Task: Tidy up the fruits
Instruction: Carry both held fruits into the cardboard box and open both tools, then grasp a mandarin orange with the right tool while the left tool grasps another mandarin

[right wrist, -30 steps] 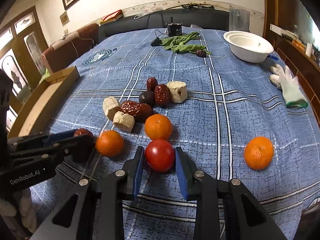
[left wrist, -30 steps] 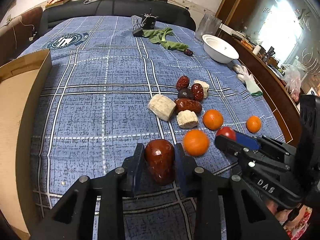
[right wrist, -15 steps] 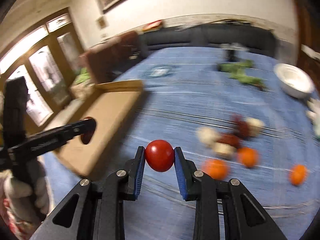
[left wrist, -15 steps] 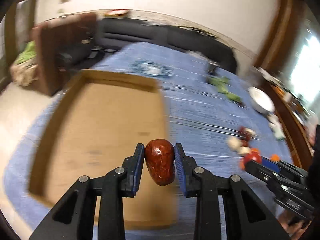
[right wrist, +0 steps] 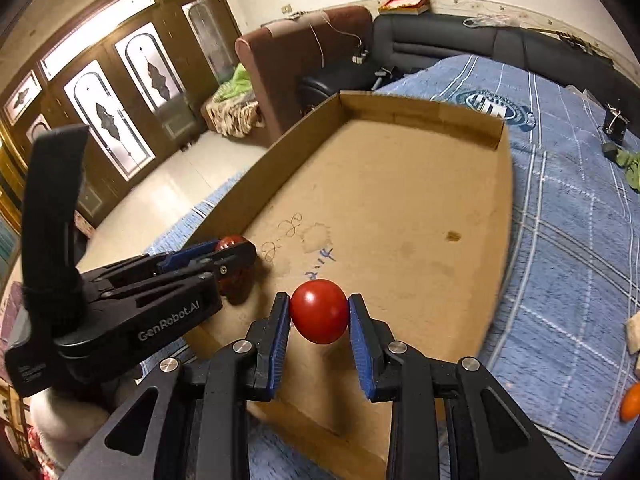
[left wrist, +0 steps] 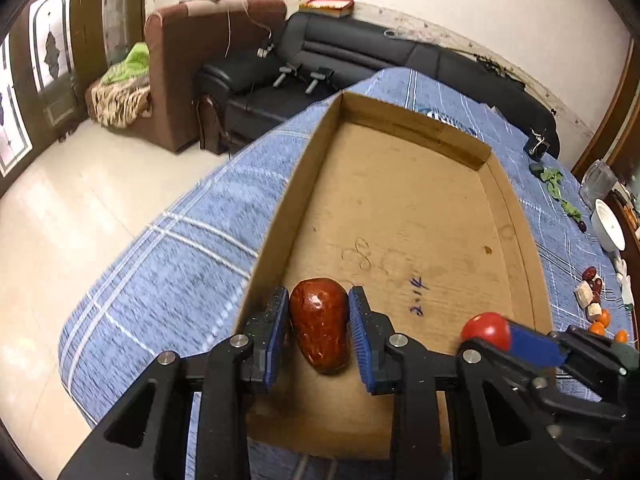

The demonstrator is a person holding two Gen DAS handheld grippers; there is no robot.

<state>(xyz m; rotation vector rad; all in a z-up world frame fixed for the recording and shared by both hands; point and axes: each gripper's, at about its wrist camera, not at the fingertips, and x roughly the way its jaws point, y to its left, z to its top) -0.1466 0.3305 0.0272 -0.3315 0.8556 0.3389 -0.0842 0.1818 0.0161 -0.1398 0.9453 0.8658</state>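
The left tongs [left wrist: 319, 336] pinch a glossy red-brown jujube [left wrist: 319, 334] across its middle, held above the near end of the shallow cardboard tray [left wrist: 404, 208]. The right tongs [right wrist: 319, 320] pinch a small red tomato [right wrist: 319, 311] at its widest girth, also above the near part of that tray, which lies on a blue plaid cloth [right wrist: 568, 240].

Both fruits look light. The jujube's skin seems firm and slick, so a mid-body hold suits it. The tomato is probably softer and thin-skinned and would bruise or split under a hard squeeze.

The side of the left tongs reads "GenRobot.AI". Blue pen marks on the tray floor may read "2.14", though they are too scrawled to be sure.
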